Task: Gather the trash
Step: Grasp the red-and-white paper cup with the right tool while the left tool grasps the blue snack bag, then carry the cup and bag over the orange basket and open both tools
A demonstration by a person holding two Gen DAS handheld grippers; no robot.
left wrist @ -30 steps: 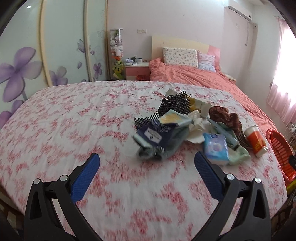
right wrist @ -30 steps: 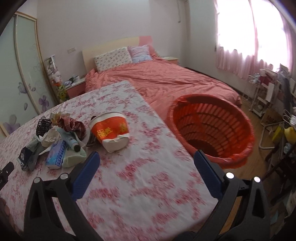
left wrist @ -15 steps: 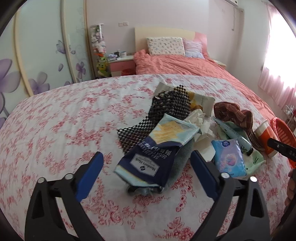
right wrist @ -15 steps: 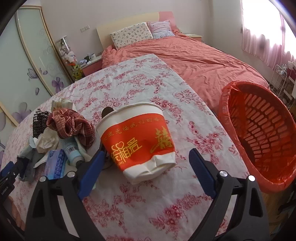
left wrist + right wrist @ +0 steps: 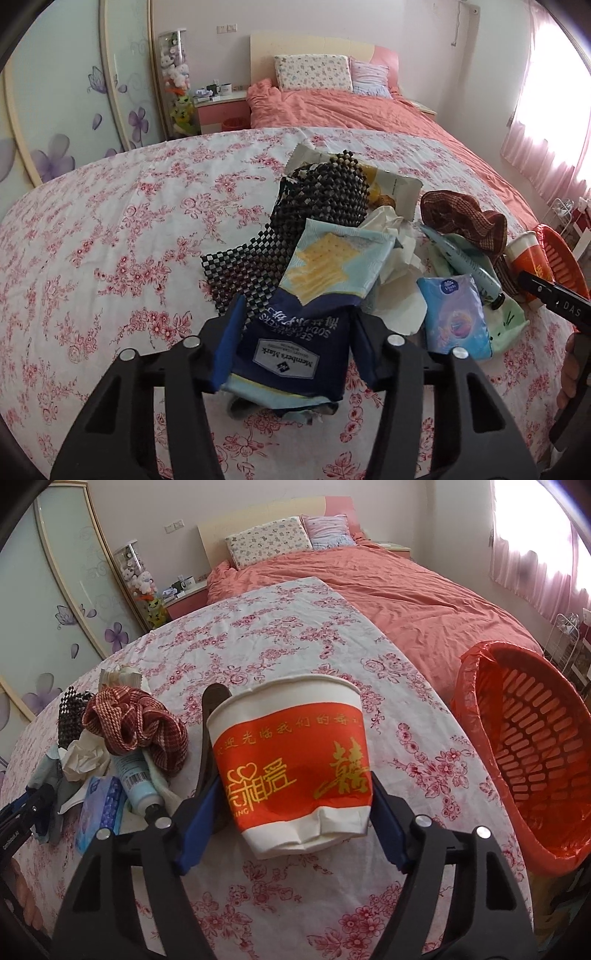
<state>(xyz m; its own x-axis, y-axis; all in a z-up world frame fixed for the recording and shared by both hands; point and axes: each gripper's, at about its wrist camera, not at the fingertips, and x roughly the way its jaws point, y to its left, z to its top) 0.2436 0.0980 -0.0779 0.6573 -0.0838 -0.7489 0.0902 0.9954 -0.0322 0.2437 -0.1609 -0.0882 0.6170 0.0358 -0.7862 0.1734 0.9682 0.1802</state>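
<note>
Since a second ago we have brought both grippers down and in over the flowered tablecloth (image 5: 110, 240), and their jaws have just been closing, each with a piece of trash now between the blue pads.

On the left, our left gripper (image 5: 295, 347) has its pads against both sides of the dark blue cracker bag (image 5: 295, 354), whose pale end with the cracker picture points away from us. The bag looks pinched at its sides, so we read this gripper as clamped on it. The bag lies on top of the black mesh mat (image 5: 295, 221) at the near edge of the trash heap. Just to its right sit crumpled white paper (image 5: 395, 243), a blue tissue pack (image 5: 454, 317), a pale tube (image 5: 469, 266) and a red-brown checked cloth (image 5: 465, 221).

Further right, our right gripper (image 5: 295, 808) straddles the red and white paper cup (image 5: 291, 764), which lies on its side on the tablecloth with its open mouth away from us. Both pads sit at the cup's flanks; the base is dented, and we take the cup as gripped.

At the far right, the orange basket (image 5: 535, 746), lined with a red bag, stands beside the table's edge, near the cup.
</note>
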